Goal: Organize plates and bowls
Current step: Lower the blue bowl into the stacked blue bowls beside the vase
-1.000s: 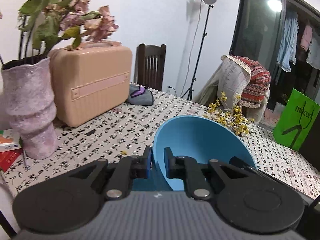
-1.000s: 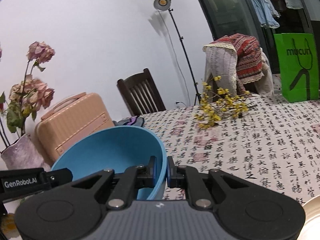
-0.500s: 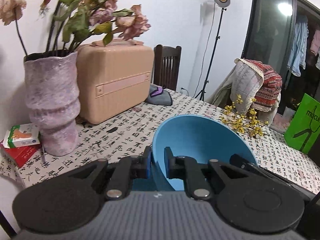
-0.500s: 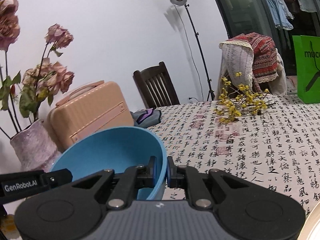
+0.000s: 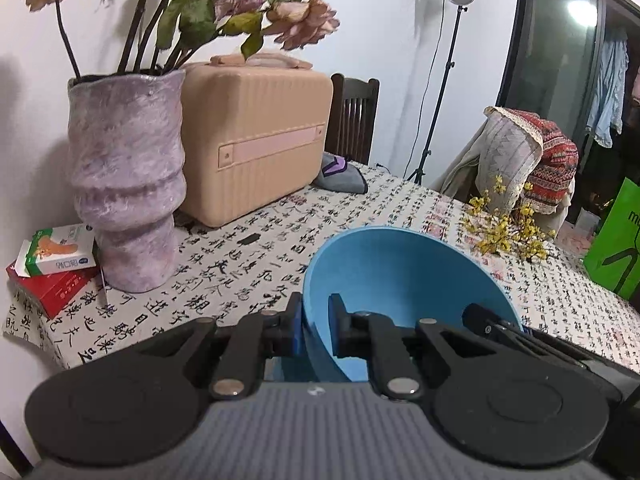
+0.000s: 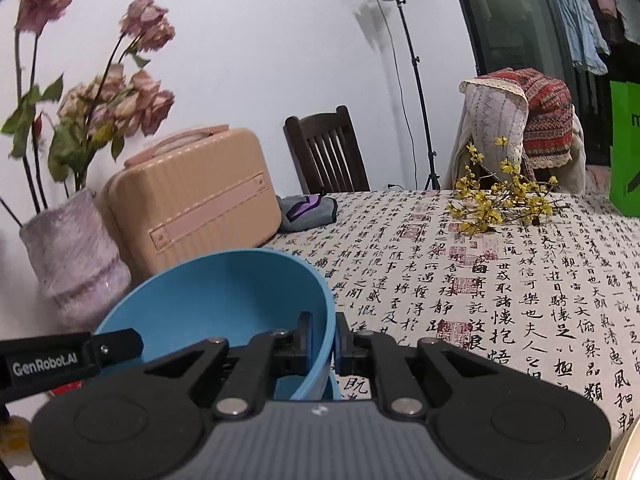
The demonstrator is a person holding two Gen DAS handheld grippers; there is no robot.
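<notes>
In the left wrist view, the left gripper [image 5: 316, 328] pinches the near wall of a blue bowl [image 5: 404, 276], one finger outside the rim and one inside, with the jaws drawn tight on that thin wall. The bowl is tilted and seems to be held clear of the patterned tablecloth [image 5: 256, 256], though its underside is hidden behind the gripper body. At the bowl's far rim a second black finger shows, which is the other gripper taking the opposite side. Beyond stand a purple vase [image 5: 124, 184] with dried flowers, a beige case [image 5: 256, 140] and a spray of yellow blossoms [image 5: 504, 232]; no stack, rack or other dish appears here. In the right wrist view, the right gripper [image 6: 322, 342] likewise clamps the bowl's wall [image 6: 224, 300], its jaws pressed together on the rim, and the left gripper's finger reaches in from the left edge. At the bottom right corner a pale curved edge, possibly a plate [image 6: 626, 452], peeks in, too little of it visible to be sure. As a judgement, the task is at an early or middle stage: one bowl is picked up by both grippers and in transit, not yet set down anywhere, and where it belongs is out of sight. Setting it down and gathering any plates remains.
</notes>
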